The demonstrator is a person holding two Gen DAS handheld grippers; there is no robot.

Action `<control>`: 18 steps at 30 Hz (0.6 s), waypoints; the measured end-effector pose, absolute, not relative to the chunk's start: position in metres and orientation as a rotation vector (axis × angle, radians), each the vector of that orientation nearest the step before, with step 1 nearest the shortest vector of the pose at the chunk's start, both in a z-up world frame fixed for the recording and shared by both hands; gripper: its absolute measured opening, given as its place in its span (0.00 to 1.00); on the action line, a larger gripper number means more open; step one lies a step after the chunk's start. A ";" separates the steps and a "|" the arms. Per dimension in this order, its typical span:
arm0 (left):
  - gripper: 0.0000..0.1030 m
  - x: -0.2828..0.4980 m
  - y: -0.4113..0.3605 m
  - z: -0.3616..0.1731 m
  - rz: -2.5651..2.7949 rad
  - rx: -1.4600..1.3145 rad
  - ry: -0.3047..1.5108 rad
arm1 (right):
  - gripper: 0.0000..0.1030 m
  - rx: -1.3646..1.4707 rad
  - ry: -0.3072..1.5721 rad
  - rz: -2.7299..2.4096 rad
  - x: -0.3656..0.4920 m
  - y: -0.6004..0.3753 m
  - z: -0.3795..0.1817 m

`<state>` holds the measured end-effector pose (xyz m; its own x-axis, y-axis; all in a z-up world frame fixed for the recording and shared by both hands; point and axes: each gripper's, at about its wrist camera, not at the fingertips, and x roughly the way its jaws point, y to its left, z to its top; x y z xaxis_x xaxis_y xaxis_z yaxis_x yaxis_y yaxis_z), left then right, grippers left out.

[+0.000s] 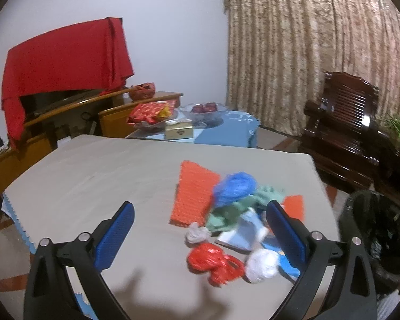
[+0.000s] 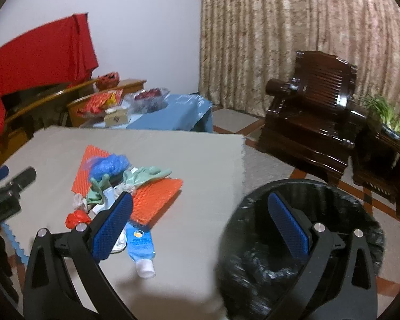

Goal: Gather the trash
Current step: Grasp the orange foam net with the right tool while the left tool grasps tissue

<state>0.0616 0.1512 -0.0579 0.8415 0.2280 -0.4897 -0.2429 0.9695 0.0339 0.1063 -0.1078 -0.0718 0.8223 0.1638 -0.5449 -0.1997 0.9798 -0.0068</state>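
Observation:
A heap of trash lies on the grey table (image 1: 93, 170): two orange mesh sheets (image 1: 193, 192), a blue plastic bag (image 1: 234, 186), green gloves (image 1: 232, 210), a red plastic bag (image 1: 213, 261), a white wad (image 1: 261, 265) and a blue tube (image 2: 138, 245). My left gripper (image 1: 200, 229) is open above the table, just short of the heap. My right gripper (image 2: 200, 226) is open and empty, its right finger over the black-lined bin (image 2: 301, 242) beside the table. The left gripper shows at the right wrist view's left edge (image 2: 10, 184).
A low table with a blue cloth (image 1: 226, 130), bowls and a box stands behind the grey table (image 2: 200, 154). A dark wooden armchair (image 2: 314, 114) and a plant (image 2: 386, 117) stand at the right. A cabinet draped in red cloth (image 1: 64, 64) is at the left.

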 end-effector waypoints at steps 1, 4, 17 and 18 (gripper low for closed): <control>0.94 0.065 0.156 -0.061 0.254 -0.030 0.513 | 0.95 -0.079 0.581 0.197 0.112 -0.100 -0.079; 0.94 0.075 0.161 -0.073 0.251 -0.025 0.518 | 0.91 -0.110 0.620 0.218 0.131 -0.077 -0.101; 0.86 0.103 0.176 -0.110 0.215 -0.044 0.608 | 0.72 -0.132 0.804 0.296 0.188 -0.032 -0.166; 0.86 0.104 0.175 -0.112 0.211 -0.044 0.611 | 0.70 -0.130 0.823 0.312 0.192 -0.030 -0.169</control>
<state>0.1044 0.1751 -0.1116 0.7980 0.1836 -0.5740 -0.2097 0.9775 0.0211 0.1917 -0.0302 -0.1694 0.6375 0.2226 -0.7376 -0.3227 0.9465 0.0067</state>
